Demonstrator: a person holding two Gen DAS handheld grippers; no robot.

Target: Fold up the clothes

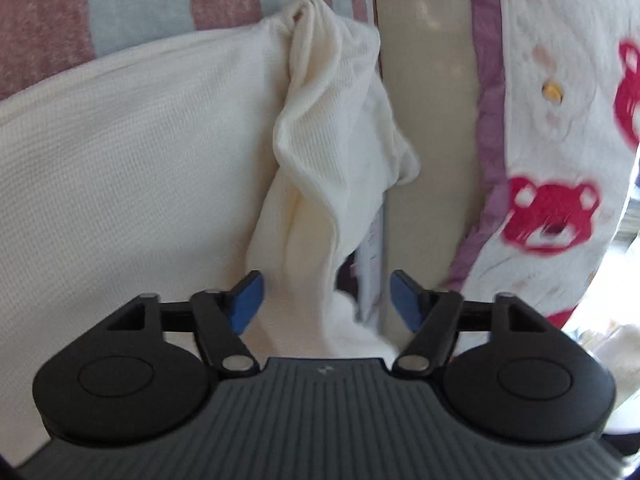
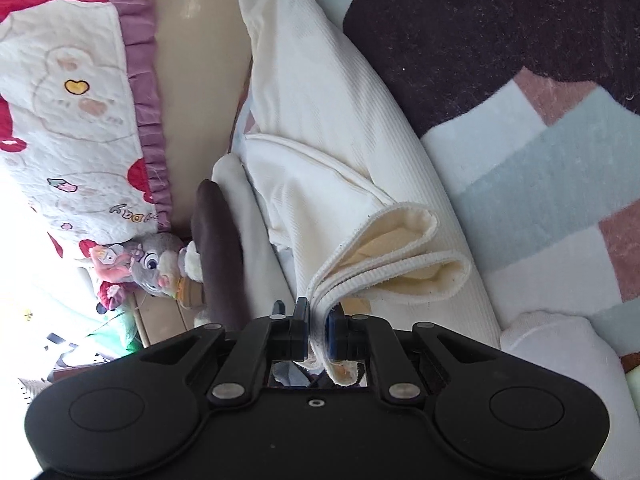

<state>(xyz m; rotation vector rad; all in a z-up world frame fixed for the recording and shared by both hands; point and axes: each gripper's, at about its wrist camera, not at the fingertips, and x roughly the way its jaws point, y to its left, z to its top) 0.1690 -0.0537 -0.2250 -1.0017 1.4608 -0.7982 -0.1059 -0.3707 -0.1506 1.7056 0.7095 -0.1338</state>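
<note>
A cream ribbed garment (image 1: 120, 160) lies spread across the left of the left wrist view. One twisted, bunched part of it (image 1: 328, 140) runs down toward me. My left gripper (image 1: 326, 300) is open, its blue pads wide apart. The bunched cloth passes between them nearer the left pad, and the right pad is clear of it. In the right wrist view the same garment (image 2: 328, 120) stretches away from me. My right gripper (image 2: 318, 320) is shut on its doubled ribbed hem (image 2: 400, 256), whose layers loop out to the right of the jaws.
A quilt with red bears and a purple frill (image 1: 552, 208) lies to the right, past a beige strip (image 1: 428, 120). A striped blanket (image 1: 120, 4) lies beyond the garment. The right wrist view shows a plush toy (image 2: 156, 264), a dark brown roll (image 2: 216, 248) and a checked blanket (image 2: 540, 184).
</note>
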